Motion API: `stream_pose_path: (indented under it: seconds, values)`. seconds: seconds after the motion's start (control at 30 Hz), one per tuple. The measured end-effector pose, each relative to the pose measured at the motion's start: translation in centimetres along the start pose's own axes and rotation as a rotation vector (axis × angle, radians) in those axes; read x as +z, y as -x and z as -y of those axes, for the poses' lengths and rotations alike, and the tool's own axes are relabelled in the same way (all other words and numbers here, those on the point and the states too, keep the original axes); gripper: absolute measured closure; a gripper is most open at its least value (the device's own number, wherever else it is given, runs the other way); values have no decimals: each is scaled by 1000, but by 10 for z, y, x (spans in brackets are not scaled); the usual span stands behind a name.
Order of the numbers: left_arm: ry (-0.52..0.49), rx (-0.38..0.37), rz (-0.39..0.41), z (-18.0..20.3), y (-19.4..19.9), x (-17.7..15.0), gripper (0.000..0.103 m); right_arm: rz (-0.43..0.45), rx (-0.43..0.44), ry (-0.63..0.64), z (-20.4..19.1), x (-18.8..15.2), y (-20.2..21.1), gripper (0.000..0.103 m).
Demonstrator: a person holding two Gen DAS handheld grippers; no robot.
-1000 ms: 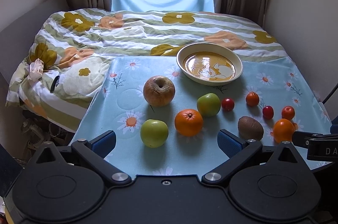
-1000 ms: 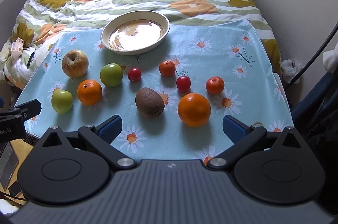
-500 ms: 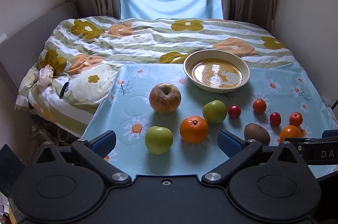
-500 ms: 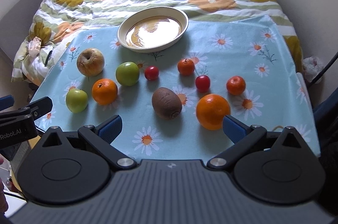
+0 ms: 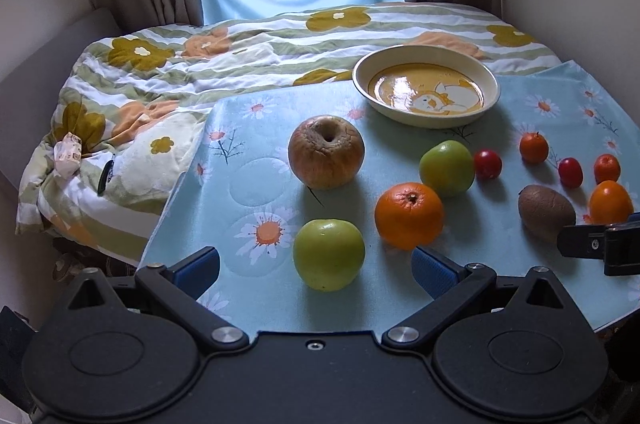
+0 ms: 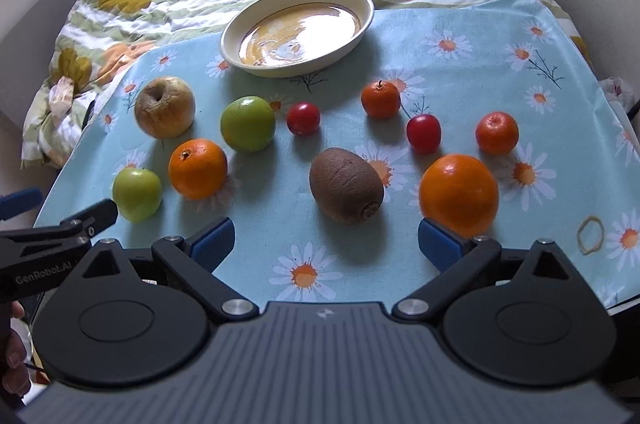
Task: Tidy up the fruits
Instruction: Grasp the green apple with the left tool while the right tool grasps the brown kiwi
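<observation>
Several fruits lie on a blue daisy cloth [image 5: 264, 191] before a cream bowl [image 5: 426, 90] [image 6: 298, 27] that holds nothing. My left gripper [image 5: 316, 270] is open, its fingers flanking a green apple [image 5: 329, 254]. Beyond lie an orange [image 5: 409, 215], a second green apple [image 5: 446, 167] and a wrinkled brown apple [image 5: 326, 151]. My right gripper [image 6: 325, 242] is open, just short of a kiwi [image 6: 346, 185], with a large orange [image 6: 458, 194] by its right finger. Small red and orange fruits [image 6: 380, 98] lie behind.
The cloth lies on a bed with a floral striped duvet [image 5: 168, 71]. A rubber band [image 6: 590, 235] lies at the cloth's right front. Walls stand close on the right, curtains and a window behind. The left gripper shows at the right wrist view's left edge [image 6: 60, 236].
Both grippers have moved forward and lower toward the fruits, which now look larger. The left one has come up to the near green apple, the right one to the kiwi. Both stay open.
</observation>
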State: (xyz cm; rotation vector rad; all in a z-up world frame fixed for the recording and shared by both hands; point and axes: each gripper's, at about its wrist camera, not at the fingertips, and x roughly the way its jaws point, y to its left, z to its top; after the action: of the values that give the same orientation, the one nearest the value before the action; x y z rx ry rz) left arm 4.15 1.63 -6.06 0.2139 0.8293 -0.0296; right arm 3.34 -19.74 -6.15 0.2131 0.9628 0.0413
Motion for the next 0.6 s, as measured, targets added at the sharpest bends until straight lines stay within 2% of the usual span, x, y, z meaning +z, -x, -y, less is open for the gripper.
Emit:
stream_pose_path:
  seconds: [0.13, 0.27, 0.43, 0.5, 0.6]
  values:
    - [-46, -34, -14, -2, -21, -2, 3, 0, -52, -32, -9, -1, -14, 0]
    - [-100, -43, -27, -6, -39, -1, 11, -12, -86, -70, -15, 0, -23, 0]
    - [-121, -91, -37, -10, -54, 0, 12, -21, -137, -94, -22, 1, -32, 0]
    - [-129, -115, -47, -10, -60, 1, 20, -19, -150, -113, -22, 1, -36, 0]
    - [-137, -146, -58, -9, -67, 1, 25, -16, -172, -129, -23, 1, -41, 0]
